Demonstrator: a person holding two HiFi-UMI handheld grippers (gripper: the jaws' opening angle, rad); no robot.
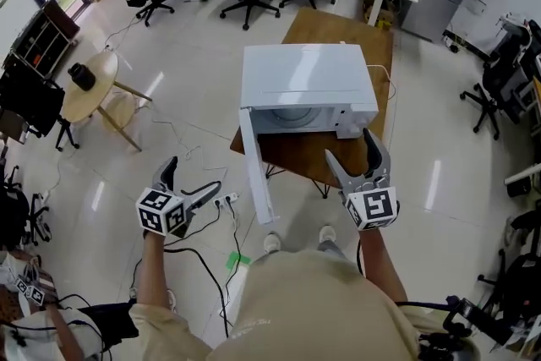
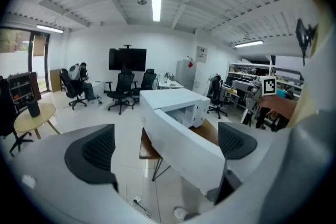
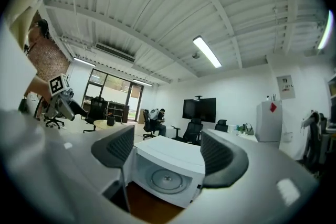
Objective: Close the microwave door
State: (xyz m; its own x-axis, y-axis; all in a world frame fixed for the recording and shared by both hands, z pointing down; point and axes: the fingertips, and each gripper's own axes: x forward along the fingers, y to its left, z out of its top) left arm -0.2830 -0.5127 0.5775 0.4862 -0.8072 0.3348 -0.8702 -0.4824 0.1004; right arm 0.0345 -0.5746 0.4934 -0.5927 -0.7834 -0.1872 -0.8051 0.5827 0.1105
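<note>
Although gripping nothing, fingers of left gripper (image 1: 194, 174) spread wide, right gripper (image 1: 348, 143) narrowly parted, could shove the microwave door (image 1: 256, 173), swung fully open at the microwave's (image 1: 304, 80) left front, too hard: might rebound unlatched or skid it across the wooden table (image 1: 328, 25).

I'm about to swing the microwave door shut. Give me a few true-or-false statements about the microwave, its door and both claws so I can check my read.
1. The microwave has its door standing open. True.
2. The microwave sits on the floor. False: it sits on a wooden table.
3. The left claw grips the door's edge. False: its jaws are apart with nothing between them, clear of the door.
4. The turntable shows inside the microwave. True.
5. The right claw holds a cup. False: it is empty, near the microwave's front right corner.
</note>
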